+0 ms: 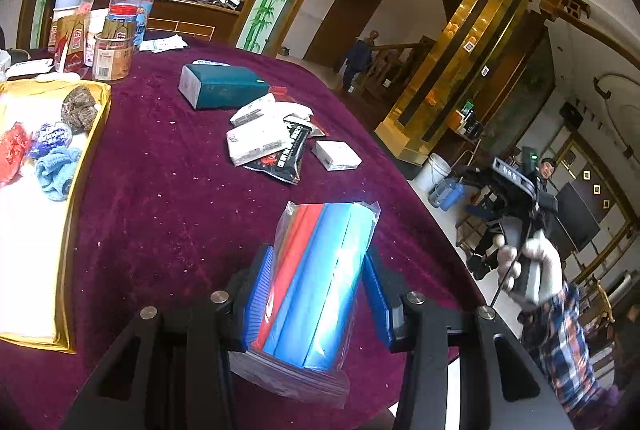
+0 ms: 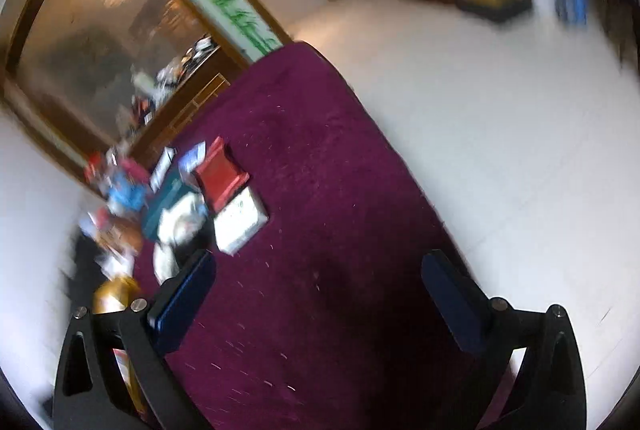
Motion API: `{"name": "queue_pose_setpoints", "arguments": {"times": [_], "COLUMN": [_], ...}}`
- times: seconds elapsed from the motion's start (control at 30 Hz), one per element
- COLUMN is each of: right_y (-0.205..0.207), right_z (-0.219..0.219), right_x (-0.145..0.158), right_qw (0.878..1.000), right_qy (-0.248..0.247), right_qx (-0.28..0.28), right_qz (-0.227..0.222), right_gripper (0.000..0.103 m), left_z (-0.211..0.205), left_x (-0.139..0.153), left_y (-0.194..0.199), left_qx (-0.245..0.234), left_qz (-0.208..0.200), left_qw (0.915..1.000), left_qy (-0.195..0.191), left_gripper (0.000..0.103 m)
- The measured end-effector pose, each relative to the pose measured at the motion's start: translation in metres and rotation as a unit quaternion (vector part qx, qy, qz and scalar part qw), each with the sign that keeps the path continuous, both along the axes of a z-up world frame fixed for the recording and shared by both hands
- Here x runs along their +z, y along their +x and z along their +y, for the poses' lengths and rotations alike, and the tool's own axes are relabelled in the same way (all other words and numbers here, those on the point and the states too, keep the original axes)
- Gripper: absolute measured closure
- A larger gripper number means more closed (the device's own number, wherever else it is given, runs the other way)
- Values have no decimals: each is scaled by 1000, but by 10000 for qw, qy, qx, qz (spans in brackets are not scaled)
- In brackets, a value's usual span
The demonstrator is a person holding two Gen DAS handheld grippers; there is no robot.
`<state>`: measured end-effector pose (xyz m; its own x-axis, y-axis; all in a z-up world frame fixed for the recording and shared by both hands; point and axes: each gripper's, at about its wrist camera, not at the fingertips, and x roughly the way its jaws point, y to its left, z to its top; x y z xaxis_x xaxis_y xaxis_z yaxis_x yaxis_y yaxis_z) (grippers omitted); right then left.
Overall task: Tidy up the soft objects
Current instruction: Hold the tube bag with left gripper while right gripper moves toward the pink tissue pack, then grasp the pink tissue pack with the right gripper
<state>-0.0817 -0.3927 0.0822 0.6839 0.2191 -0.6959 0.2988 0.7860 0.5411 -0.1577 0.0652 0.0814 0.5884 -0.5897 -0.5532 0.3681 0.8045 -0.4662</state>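
Left wrist view, far left: a gold-rimmed rectangular tray (image 1: pixel 86 157) on the maroon velvet tabletop (image 1: pixel 168 189) holds a crumpled red wrapper (image 1: pixel 12 149), a blue-and-white foil bundle (image 1: pixel 50 139), a light blue folded terry cloth (image 1: pixel 56 171) and a brown crumpled lump (image 1: pixel 79 107). Toward centre lie a dark teal rectangular box (image 1: pixel 222 85), white wrapped tissue packs (image 1: pixel 258 143) over a black printed pouch (image 1: pixel 288 157), and a small white box (image 1: pixel 336 154).

The left hand-held gripper (image 1: pixel 316 290) is clamped on a clear plastic bag of red and blue folded material (image 1: pixel 320 270), blue pads pressing both sides, above the tabletop's near part.

At right, a person's hand (image 1: pixel 528 266) in a plaid sleeve holds the other device off the tabletop edge.

The right hand-held gripper (image 2: pixel 320 294) stands wide, nothing between its pads; this blurred view shows what appears to be a red box (image 2: pixel 220 173).
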Motion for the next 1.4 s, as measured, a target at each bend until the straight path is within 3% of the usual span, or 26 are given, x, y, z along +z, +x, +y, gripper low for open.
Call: {"name": "queue_pose_setpoints", "arguments": {"times": [0.07,0.23,0.47,0.8,1.03,1.2,1.4], "right_y": [12,13,25,66,102,118,141], "right_z": [-18,-6,51,133,202,278,337], "right_x": [-5,8,-1,5,1,1,-26], "right_qw": [9995,9997,9953,9846,9754,9497,9154], "right_qy": [197,-209,-755,-1093,-925,-1258,-2679], "right_qx": [-78,5,552,1350,1988,2869,2978], "right_qz": [217,132,268,191,241,68,388], "right_gripper": [0,0,0,0,1,1,1], "left_z": [3,7,12,72,120,156,188], "left_x": [-1,-3,-3,25,19,6,-7], "left_y": [0,3,3,-22,-19,-14,-14], "left_qx": [29,66,82,704,1295,1685,2039], "left_qz": [16,45,69,-263,-245,-73,53], "left_qw": [10000,9999,9998,9971,9911,9855,9787], "left_qy": [-29,-87,-140,-150,-158,-162,-229], "left_gripper": [56,56,56,56,56,56,56]}}
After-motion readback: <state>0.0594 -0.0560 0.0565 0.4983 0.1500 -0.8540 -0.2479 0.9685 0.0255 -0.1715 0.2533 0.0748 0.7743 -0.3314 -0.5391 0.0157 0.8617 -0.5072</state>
